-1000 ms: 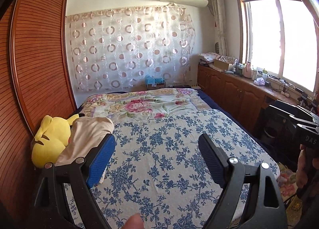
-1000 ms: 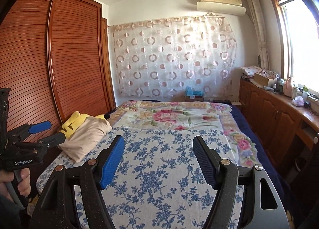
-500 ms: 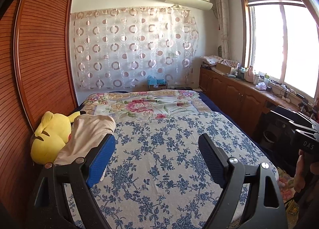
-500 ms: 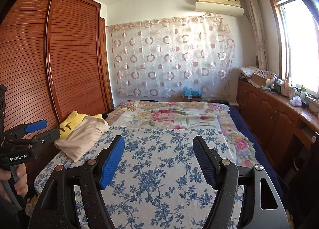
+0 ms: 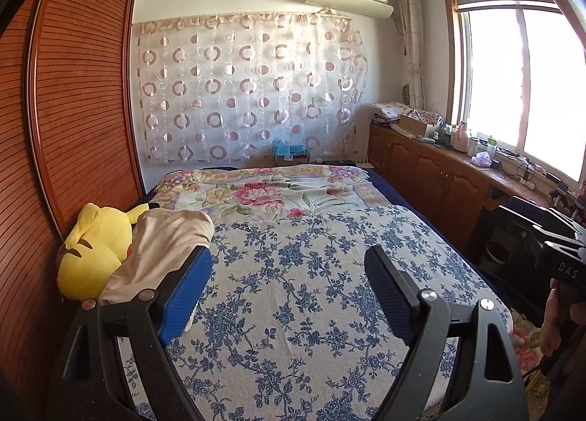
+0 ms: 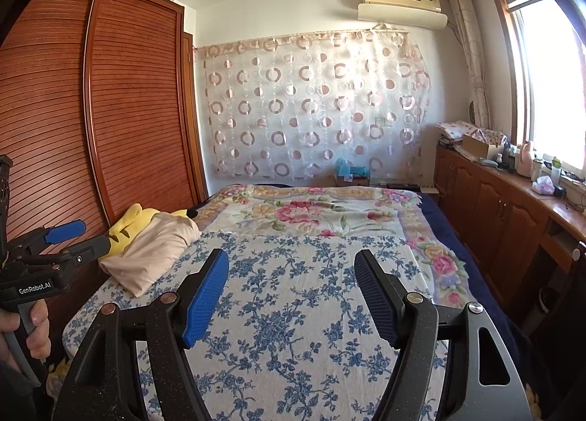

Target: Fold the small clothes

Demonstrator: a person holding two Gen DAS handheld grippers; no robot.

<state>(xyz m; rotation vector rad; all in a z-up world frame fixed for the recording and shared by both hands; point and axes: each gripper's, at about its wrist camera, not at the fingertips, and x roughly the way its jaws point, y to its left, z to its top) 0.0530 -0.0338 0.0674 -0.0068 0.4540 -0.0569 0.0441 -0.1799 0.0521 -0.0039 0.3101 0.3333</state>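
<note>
My left gripper (image 5: 289,293) and right gripper (image 6: 291,293) both hang spread, holding nothing. I read "GenRobot.AI" on the left gripper's body, "DAS" on the right's. The beige garment (image 5: 161,249) lies ahead-left of my left gripper.

The black plastic left gripper (image 5: 289,293) carries one blue ribbed pad and one black, silver screws, and "GenRobot.AI" lettering. The matching right gripper (image 6: 291,293) reads "DAS". Bare-skinned hands grip both handles.

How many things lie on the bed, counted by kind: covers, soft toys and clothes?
Covers: 2, the blue floral sheet and the pink floral blanket
Soft toys: 1, the yellow Pikachu plush
Clothes: 1, the beige garment
Total: 4
</note>
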